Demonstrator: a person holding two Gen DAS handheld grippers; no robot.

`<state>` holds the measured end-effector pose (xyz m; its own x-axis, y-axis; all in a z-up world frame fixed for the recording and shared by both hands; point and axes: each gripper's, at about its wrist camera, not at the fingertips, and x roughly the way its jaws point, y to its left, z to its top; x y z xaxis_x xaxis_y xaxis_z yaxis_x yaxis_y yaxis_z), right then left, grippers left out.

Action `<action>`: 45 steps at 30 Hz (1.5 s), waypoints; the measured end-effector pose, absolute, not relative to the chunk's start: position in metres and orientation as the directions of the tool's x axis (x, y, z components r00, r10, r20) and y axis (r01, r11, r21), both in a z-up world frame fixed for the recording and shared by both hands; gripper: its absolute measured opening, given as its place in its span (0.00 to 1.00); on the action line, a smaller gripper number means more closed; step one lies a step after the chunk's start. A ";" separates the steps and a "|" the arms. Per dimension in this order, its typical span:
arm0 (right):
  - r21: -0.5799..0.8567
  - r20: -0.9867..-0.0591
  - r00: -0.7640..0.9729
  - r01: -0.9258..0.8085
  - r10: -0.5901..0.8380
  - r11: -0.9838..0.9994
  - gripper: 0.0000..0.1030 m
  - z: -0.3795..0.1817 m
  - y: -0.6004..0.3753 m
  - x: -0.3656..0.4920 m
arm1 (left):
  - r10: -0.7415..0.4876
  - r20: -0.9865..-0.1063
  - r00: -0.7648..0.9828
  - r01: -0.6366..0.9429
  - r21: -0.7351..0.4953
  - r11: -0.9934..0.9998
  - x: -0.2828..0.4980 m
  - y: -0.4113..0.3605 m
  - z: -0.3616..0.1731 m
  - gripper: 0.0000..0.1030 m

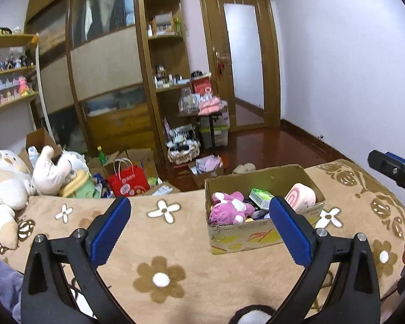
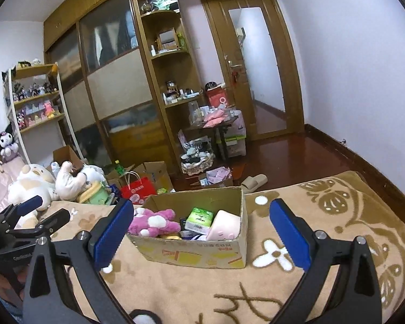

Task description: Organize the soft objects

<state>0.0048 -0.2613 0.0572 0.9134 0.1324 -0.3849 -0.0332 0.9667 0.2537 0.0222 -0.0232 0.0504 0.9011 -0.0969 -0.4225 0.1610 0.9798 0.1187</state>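
Here I am holding both grippers over the bed (image 1: 175, 245), left gripper (image 1: 199, 229) and right gripper (image 2: 202, 232) each with jaws spread wide and gripping nothing. The cardboard box (image 2: 202, 253) is sitting near the bed's far edge, carrying a pink plush (image 2: 154, 222), a green tissue pack (image 2: 199, 217) and a pale pink cushion (image 2: 225, 226). White plush toys (image 1: 5, 178) are lying at the far left corner.

Pink plush (image 2: 154, 222) – slumped in open cardboard box (image 2: 191, 256).
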 end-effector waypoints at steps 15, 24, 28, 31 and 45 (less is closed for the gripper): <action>0.190 -0.393 0.916 -0.004 0.080 0.982 1.00 0.050 -0.262 -0.034 | -0.086 -0.414 0.906 0.146 0.114 0.983 -0.008 -0.010 0.047 0.98; 0.173 -0.401 0.916 0.044 0.030 0.984 1.00 0.041 -0.271 -0.035 | -0.075 -0.447 0.892 0.143 0.121 0.982 0.000 -0.007 0.033 0.98; 0.174 -0.418 0.908 0.056 0.022 0.983 1.00 0.038 -0.274 -0.032 | -0.079 -0.457 0.886 0.154 0.128 0.980 0.003 -0.010 0.029 0.98; 0.173 -0.429 0.903 0.066 0.015 0.983 1.00 0.034 -0.275 -0.029 | -0.078 -0.467 0.881 0.158 0.134 0.978 0.006 -0.012 0.026 0.98; 0.134 -0.431 0.902 0.085 -0.020 0.987 1.00 0.029 -0.274 -0.026 | -0.078 -0.468 0.880 0.158 0.134 0.978 0.009 -0.012 0.022 0.98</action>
